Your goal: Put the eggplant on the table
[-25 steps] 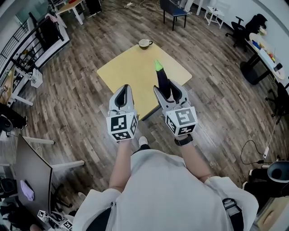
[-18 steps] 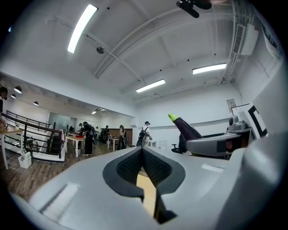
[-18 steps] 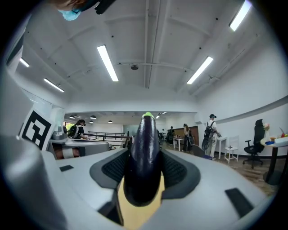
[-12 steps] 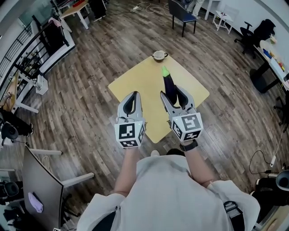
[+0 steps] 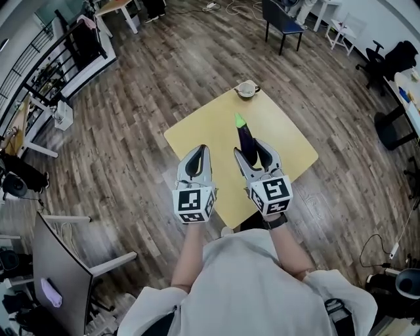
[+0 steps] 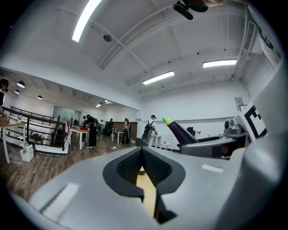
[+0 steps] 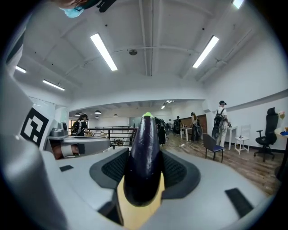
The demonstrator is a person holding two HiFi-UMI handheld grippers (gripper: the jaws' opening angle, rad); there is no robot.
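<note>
My right gripper (image 5: 253, 146) is shut on a dark purple eggplant (image 5: 245, 136) whose green tip points away from me. It hangs over the near half of a square yellow table (image 5: 197, 128). In the right gripper view the eggplant (image 7: 144, 170) sits lengthwise between the black pads (image 7: 180, 170), with yellow tabletop showing below. My left gripper (image 5: 199, 152) hovers beside it on the left, shut and empty, above the table's near edge. The left gripper view shows its jaws (image 6: 141, 150) closed to a thin slit, and the eggplant (image 6: 182, 132) off to the right.
A small cup (image 5: 247, 89) stands on the table's far corner. A blue chair (image 5: 282, 20) stands beyond the table on the wooden floor. A monitor (image 5: 52, 262) is at the lower left, and an office chair (image 5: 394, 59) and desks are at the right.
The table has come closer, and both grippers have moved forward and down from its near edge to over its near half. The eggplant stays in the right gripper's grip.
</note>
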